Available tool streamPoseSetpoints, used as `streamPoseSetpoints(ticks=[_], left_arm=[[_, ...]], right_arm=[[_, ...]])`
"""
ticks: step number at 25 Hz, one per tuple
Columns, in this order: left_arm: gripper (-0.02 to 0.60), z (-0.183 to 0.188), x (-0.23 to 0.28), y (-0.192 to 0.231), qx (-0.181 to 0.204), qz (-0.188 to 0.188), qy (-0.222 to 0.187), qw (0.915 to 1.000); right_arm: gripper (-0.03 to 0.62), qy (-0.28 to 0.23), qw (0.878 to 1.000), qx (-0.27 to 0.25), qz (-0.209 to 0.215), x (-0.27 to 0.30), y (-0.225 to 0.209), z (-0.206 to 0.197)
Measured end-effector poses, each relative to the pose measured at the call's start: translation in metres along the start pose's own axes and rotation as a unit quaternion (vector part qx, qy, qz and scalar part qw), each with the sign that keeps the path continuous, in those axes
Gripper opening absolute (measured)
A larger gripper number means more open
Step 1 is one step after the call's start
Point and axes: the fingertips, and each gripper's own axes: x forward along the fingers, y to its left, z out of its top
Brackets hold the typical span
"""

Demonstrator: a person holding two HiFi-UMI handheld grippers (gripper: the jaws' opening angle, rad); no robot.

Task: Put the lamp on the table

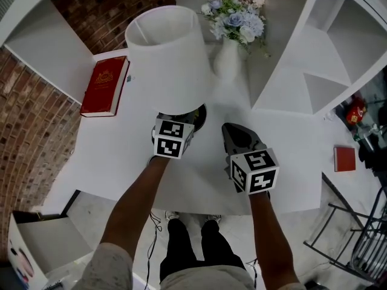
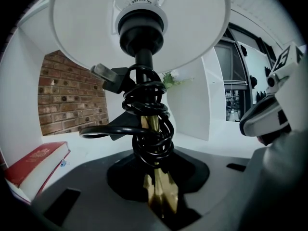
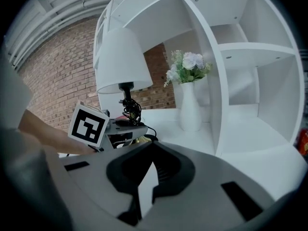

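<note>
While the person's forearms (image 1: 130, 207) are reaching forward over the near edge of the white surface (image 1: 199, 177), the left tongs (image 2: 161, 207) are gripping the lamp (image 1: 169, 53) low on its brass stem (image 2: 153, 125), and the stem is filling the gap between the two jaws with no space showing on either side. The right tongs (image 3: 144, 189) are pointing forward just to the right, holding nothing; their jaws are standing slightly apart, with only a narrow strip of bare surface showing between them. The lamp is standing upright on the surface, its dark round base (image 1: 198, 115) resting just ahead of the left tongs and its white shade (image 2: 82, 28) overhanging them. A black cord (image 2: 147, 141) is winding in several loops around the stem, and its plug (image 2: 103, 73) is sticking out to the left below the shade. Further back on the left, a red book (image 1: 104, 85) is lying flat on the surface, well apart from the lamp. Beyond the lamp, a white vase (image 1: 227, 59) is holding pale flowers (image 1: 236, 11) beside a white shelf unit (image 1: 326, 53). A brick wall (image 1: 27, 122) is running along the left and far sides.
</note>
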Motion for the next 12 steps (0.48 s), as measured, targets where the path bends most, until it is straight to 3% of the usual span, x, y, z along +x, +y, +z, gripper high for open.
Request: streamPoseSetpoints(ticks=[12], left_arm=[[0.157, -0.0043, -0.006, -0.0029, -0.002, -0.006, 0.018, 0.9998]], right_arm=[[0.003, 0.001, 1.0, 0.001, 0.0, -0.0012, 0.0015, 0.0046]])
